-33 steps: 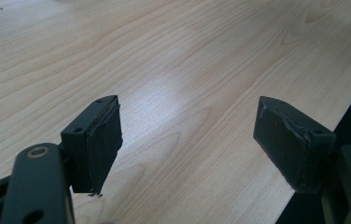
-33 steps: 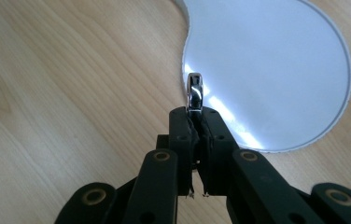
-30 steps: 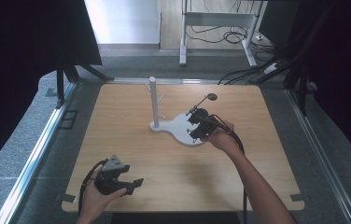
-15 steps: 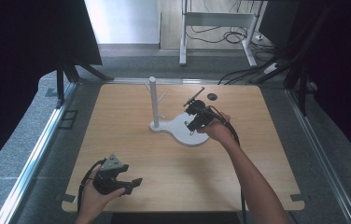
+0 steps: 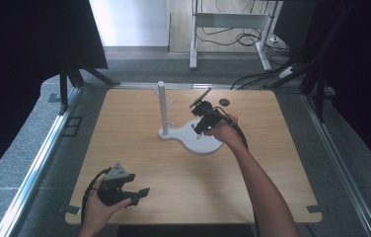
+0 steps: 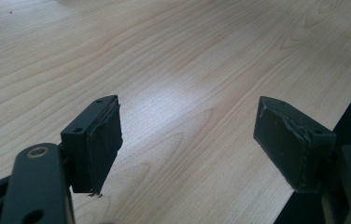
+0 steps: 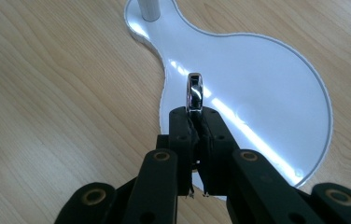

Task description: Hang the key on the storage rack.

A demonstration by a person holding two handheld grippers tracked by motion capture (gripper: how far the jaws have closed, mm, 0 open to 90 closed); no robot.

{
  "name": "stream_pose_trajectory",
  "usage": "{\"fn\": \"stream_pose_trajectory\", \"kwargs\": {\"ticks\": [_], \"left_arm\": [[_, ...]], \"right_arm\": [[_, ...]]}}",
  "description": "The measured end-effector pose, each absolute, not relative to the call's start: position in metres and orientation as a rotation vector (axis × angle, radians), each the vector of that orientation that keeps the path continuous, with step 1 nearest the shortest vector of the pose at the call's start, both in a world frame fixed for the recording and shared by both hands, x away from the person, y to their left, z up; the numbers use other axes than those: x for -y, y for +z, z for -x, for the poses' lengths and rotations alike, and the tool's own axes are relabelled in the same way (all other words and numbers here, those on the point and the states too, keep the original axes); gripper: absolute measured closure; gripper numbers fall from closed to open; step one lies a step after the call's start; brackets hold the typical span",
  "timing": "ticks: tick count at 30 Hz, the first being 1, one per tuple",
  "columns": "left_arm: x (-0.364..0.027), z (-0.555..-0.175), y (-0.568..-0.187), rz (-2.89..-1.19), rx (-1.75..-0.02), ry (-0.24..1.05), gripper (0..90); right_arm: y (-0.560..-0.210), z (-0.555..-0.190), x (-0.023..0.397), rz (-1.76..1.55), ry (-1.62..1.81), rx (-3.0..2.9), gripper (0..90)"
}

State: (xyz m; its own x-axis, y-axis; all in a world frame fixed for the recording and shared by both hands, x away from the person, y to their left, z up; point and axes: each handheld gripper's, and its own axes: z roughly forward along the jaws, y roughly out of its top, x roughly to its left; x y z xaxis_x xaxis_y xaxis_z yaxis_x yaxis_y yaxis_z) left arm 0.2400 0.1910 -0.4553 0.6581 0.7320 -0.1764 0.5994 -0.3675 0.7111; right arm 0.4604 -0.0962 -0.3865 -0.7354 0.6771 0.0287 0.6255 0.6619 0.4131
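1. The right gripper (image 7: 195, 119) is pinching a small silver ring (image 7: 194, 91) between its closed jaws; the ring is standing on edge and poking out above the pads.
2. In the high view the right gripper (image 5: 204, 118) is hovering over the white stand (image 5: 193, 138), above the wide rounded part of its base, which is sitting near the middle of the table (image 5: 124, 163) toward the far edge.
3. The stand's upright post (image 5: 162, 106) is rising from the narrow end of the base, with short pegs branching off it; nothing appears to be hanging on those pegs, though they are small at this distance.
4. The left gripper (image 5: 119, 187) is resting near the table's near-left corner, well apart from the stand. Its jaws are standing wide open over bare wood, gripping nothing, as the left gripper view (image 6: 187, 135) is showing.
5. A small dark round thing (image 5: 224, 102) is lying near the far edge, beyond the right hand; what it is cannot be told.
6. Judging progress: the ring is already picked up and carried to the stand, so the pickup seems done. Placing it, on a peg or on the base, looks like what is remaining.
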Motion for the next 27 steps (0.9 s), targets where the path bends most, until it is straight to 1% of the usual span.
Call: {"fn": "stream_pose_trajectory", "kwargs": {"ticks": [17,27], "left_arm": [[-0.190,-0.240,-0.454,-2.091,-1.015,0.203,24.1],[-0.194,-0.240,-0.453,-2.082,-1.028,0.217,24.1]], "right_arm": [[-0.385,-0.476,0.088,-1.105,0.609,-2.731,84.2],[-0.380,-0.488,0.080,-1.101,0.594,-2.728,84.2]]}}
